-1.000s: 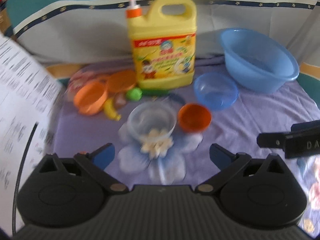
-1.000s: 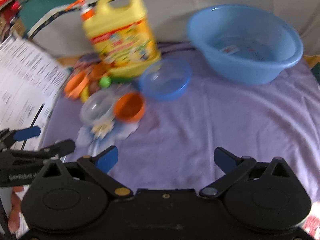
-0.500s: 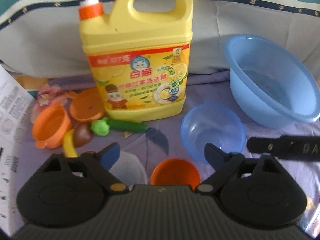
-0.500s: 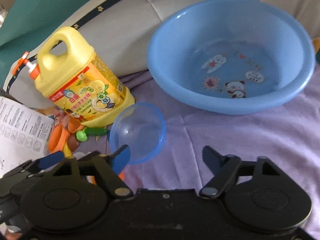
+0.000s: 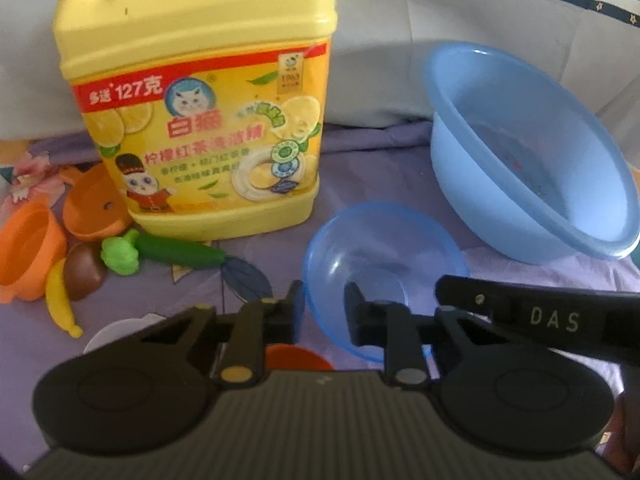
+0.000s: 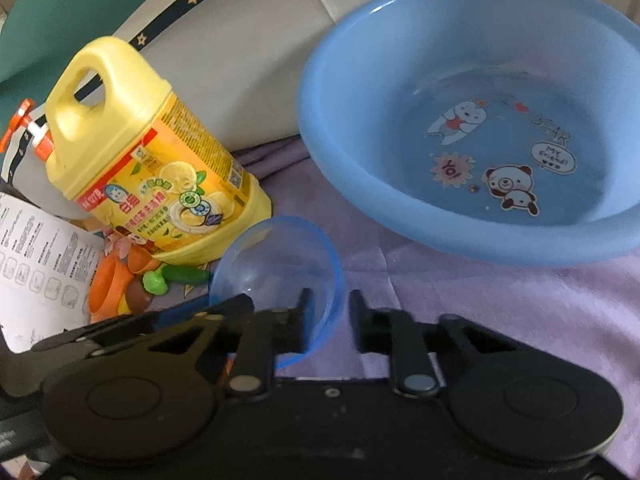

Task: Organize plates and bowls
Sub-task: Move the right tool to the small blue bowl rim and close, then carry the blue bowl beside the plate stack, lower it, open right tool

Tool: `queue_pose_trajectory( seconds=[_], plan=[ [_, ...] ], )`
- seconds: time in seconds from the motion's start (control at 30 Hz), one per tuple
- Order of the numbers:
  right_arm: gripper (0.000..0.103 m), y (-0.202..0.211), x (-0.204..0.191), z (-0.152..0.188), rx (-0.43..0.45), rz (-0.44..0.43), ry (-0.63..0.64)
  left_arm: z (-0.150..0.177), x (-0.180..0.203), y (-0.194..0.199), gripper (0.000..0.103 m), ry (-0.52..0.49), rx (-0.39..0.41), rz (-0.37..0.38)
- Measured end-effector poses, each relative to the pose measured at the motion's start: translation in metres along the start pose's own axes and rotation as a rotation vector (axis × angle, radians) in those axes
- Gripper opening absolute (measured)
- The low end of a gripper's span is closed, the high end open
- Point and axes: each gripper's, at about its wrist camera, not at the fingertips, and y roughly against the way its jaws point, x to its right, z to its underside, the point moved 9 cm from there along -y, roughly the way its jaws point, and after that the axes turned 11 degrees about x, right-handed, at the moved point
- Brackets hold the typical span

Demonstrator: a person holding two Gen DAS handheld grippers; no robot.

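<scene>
A small clear-blue bowl (image 5: 384,248) (image 6: 276,256) sits on the purple cloth in front of the yellow detergent jug. My left gripper (image 5: 325,308) has its jaws closing on the bowl's left rim, one finger outside the wall and one inside. My right gripper (image 6: 330,312) is closing on the opposite rim in the same way. One finger of the right gripper (image 5: 500,304) reaches in from the right in the left wrist view. A small orange bowl (image 5: 296,358) and a clear bowl (image 5: 116,332) peek out from under the left gripper.
A large blue basin (image 5: 500,208) (image 6: 480,236) stands to the right of the bowl. The yellow detergent jug (image 5: 200,100) (image 6: 160,168) rises behind. Orange toy cups (image 5: 24,248), a toy cucumber (image 5: 176,254) and a banana (image 5: 60,304) lie left, with a printed sheet (image 6: 36,264) beyond.
Both grippers have come forward and down to the small blue bowl. Their jaws have gone from wide apart to narrow, each over one side of its rim.
</scene>
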Motion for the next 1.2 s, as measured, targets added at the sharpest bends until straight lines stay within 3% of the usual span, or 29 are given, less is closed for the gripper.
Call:
queue_pose_trajectory(
  seconds=[0.27, 0.57, 0.8, 1.2],
  plan=[
    [0.013, 0.020, -0.005, 0.001, 0.016, -0.008, 0.019, -0.002, 0.003, 0.016, 0.015, -0.009, 0.010, 0.000],
    [0.013, 0.079, -0.001, 0.017, 0.043, -0.006, 0.036, 0.012, 0.027, 0.071, 0.015, -0.038, 0.031, 0.036],
    [0.014, 0.134, -0.001, 0.052, 0.032, -0.013, 0.083, 0.045, 0.045, 0.125, 0.015, -0.055, 0.021, 0.068],
    [0.014, 0.191, -0.006, 0.140, -0.063, -0.023, 0.147, 0.113, 0.055, 0.202, 0.015, -0.055, 0.020, 0.099]
  ],
)
